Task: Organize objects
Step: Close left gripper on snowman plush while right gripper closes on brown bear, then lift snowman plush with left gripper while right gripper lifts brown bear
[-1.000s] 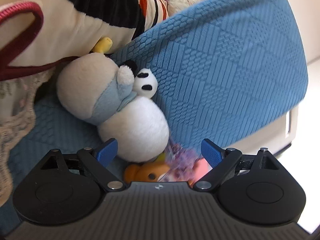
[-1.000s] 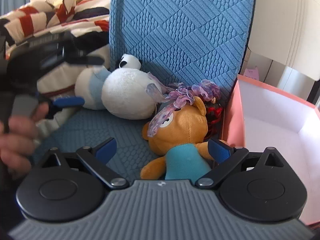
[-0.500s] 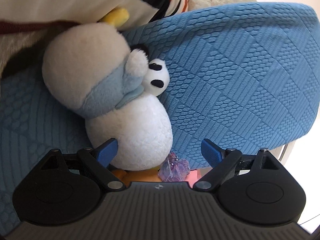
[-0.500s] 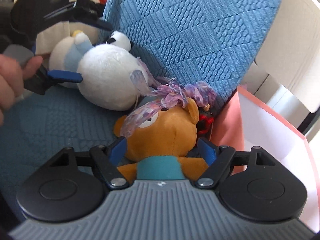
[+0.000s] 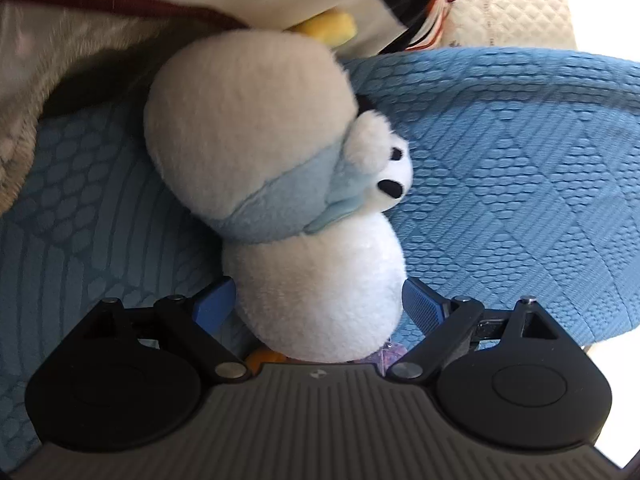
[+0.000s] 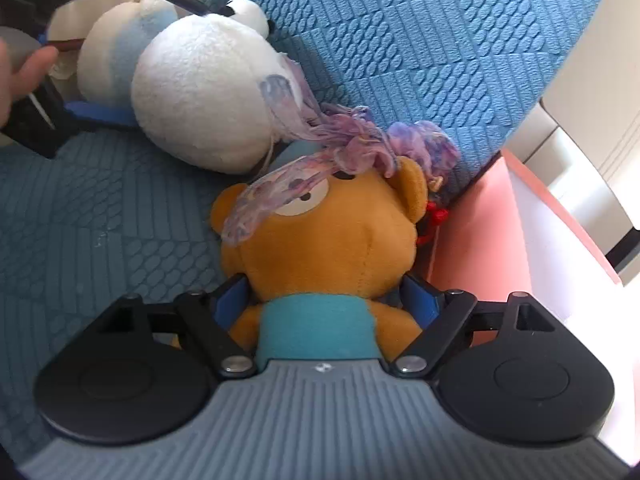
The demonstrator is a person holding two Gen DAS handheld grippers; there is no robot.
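Observation:
A white and pale-blue plush penguin [image 5: 280,184] lies on the blue sofa seat [image 5: 92,216], also seen in the right wrist view [image 6: 200,80]. My left gripper [image 5: 318,306] is open, its blue pads either side of the penguin's white round end. An orange plush bear [image 6: 328,240] in a teal shirt lies on the seat with a purple gauzy scrunchie [image 6: 352,148] over its head. My right gripper [image 6: 330,300] is open, its pads flanking the bear's neck and touching the plush.
A blue textured back cushion [image 6: 420,40] stands behind the toys. A pink open box [image 6: 500,248] with a white inside stands at the right of the bear. A striped blanket and cream fabric [image 5: 120,8] lie left of the penguin. A small red item [image 6: 434,216] sits by the box.
Both grippers have moved forward. The left now straddles the penguin's white end; the right now straddles the bear's neck. The jaws of both have narrowed slightly.

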